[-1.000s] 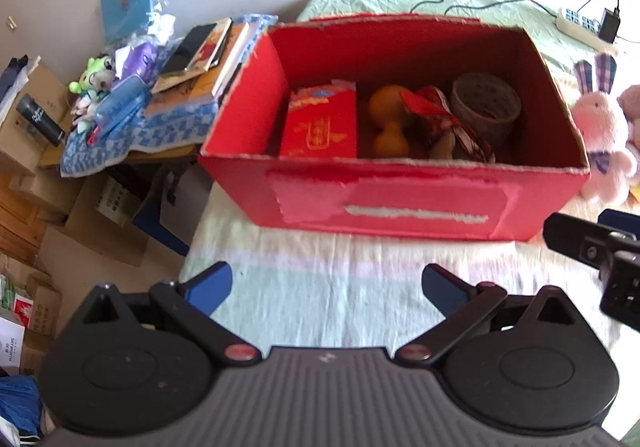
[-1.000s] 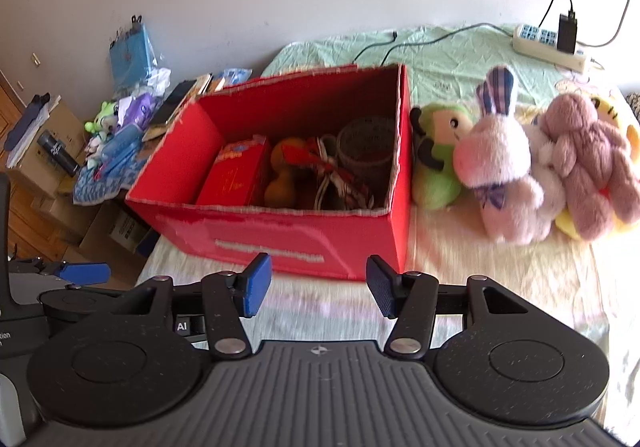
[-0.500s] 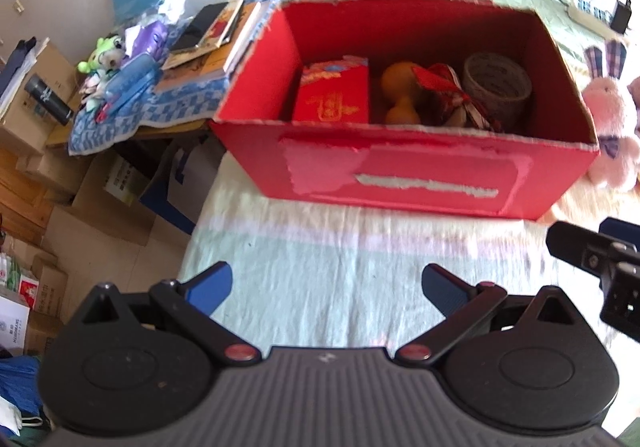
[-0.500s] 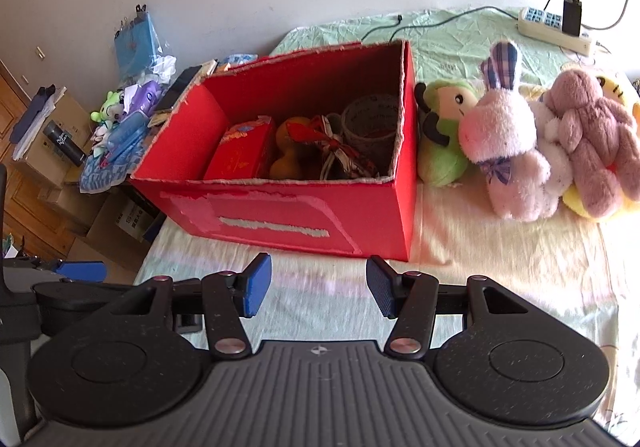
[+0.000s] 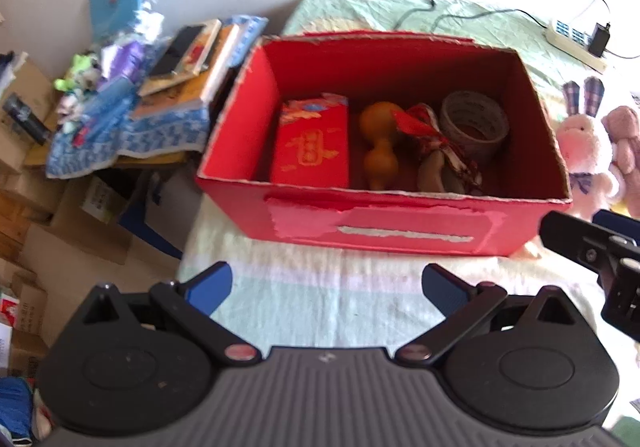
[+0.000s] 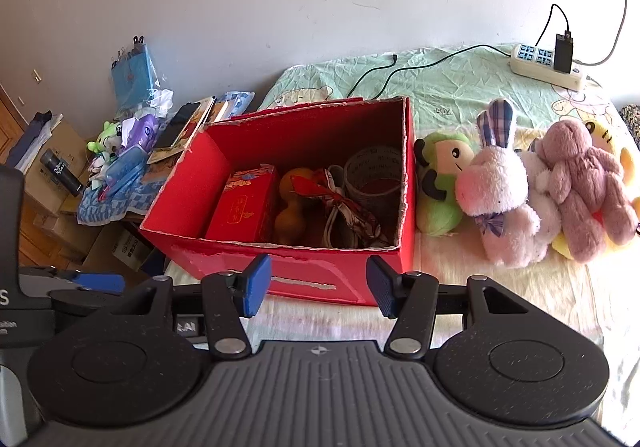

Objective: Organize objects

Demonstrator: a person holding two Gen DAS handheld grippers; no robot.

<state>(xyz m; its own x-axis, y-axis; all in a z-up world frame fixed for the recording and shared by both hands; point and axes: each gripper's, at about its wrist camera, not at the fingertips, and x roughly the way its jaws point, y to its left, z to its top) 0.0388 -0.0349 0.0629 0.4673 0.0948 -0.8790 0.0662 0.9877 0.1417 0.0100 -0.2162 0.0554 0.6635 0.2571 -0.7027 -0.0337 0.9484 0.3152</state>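
An open red cardboard box (image 5: 384, 225) (image 6: 304, 283) stands on the bed. Inside lie a red packet (image 5: 310, 151) (image 6: 240, 209), an orange gourd (image 5: 378, 145) (image 6: 290, 207), a red-patterned ribbon bundle (image 5: 436, 151) (image 6: 344, 211) and a tape roll (image 5: 474, 119) (image 6: 374, 173). Right of the box sit plush toys: a green one (image 6: 440, 183), a pink rabbit (image 6: 496, 187) (image 5: 580, 147) and a mauve bear (image 6: 588, 183). My left gripper (image 5: 326, 285) is open and empty, in front of the box. My right gripper (image 6: 318, 285) is open and empty, near the box's front wall.
A cluttered side table (image 5: 160, 95) with books, a blue cloth and small items stands left of the bed, with cardboard boxes (image 5: 80, 223) on the floor below. A power strip (image 6: 546, 65) with cables lies at the bed's far right. The wall is behind.
Both cameras have shifted relative to the box: it sits closer and lower in the left wrist view than half a second ago. Both grippers stay open and empty.
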